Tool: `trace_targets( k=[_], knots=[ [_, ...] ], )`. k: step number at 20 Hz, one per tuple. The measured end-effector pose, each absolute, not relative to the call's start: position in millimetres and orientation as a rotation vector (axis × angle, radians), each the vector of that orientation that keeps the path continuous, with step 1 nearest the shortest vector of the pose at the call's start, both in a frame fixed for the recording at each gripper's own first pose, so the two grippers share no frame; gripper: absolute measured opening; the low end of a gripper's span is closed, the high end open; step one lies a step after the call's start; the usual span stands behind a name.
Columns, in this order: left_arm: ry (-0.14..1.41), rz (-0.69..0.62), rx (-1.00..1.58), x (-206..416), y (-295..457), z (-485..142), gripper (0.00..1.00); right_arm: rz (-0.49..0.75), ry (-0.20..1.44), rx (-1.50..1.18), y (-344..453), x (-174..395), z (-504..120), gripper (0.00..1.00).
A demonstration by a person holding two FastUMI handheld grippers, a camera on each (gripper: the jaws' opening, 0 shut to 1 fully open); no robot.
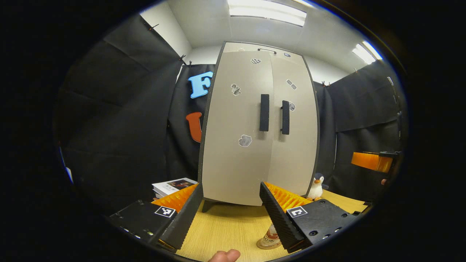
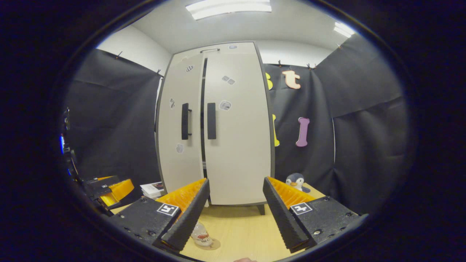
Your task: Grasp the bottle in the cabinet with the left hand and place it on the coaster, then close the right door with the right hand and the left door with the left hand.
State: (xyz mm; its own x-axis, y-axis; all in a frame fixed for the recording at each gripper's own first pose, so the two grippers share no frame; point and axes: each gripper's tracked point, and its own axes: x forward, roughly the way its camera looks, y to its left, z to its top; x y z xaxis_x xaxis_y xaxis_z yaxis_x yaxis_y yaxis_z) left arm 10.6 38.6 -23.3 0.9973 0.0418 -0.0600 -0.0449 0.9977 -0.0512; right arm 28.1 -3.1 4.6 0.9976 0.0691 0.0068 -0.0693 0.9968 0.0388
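Bottle (image 2: 202, 236) label print too small, seemingly unreadable.

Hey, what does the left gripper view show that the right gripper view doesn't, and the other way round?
Left gripper view: the open left gripper up close, and the right gripper far off at the right edge.
Right gripper view: the open right gripper up close, the left gripper far off at the left edge, and a dark gap between the doors.
Shared: the tall beige two-door cabinet, the clear plastic bottle on its round coaster, a toy penguin, stacked books and the wooden table.
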Motion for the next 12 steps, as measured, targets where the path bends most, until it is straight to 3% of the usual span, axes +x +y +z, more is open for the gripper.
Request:
trace_targets(
  k=[8, 9, 12],
  knots=[
    [0.065, 0.049, -0.063, 9.6, 39.1, -24.3, 0.95, 0.066, -0.006, 0.041, -5.6, 25.7, 1.3, 0.96],
    [0.066, 0.049, -0.065, 9.4, 39.1, -24.4, 0.99, 0.065, -0.005, 0.042, -5.5, 24.9, 0.9, 0.96],
    [0.067, 0.048, -0.066, 9.1, 38.8, -24.6, 0.95, 0.063, -0.006, 0.040, -5.8, 23.9, 1.2, 0.96]
  ],
)
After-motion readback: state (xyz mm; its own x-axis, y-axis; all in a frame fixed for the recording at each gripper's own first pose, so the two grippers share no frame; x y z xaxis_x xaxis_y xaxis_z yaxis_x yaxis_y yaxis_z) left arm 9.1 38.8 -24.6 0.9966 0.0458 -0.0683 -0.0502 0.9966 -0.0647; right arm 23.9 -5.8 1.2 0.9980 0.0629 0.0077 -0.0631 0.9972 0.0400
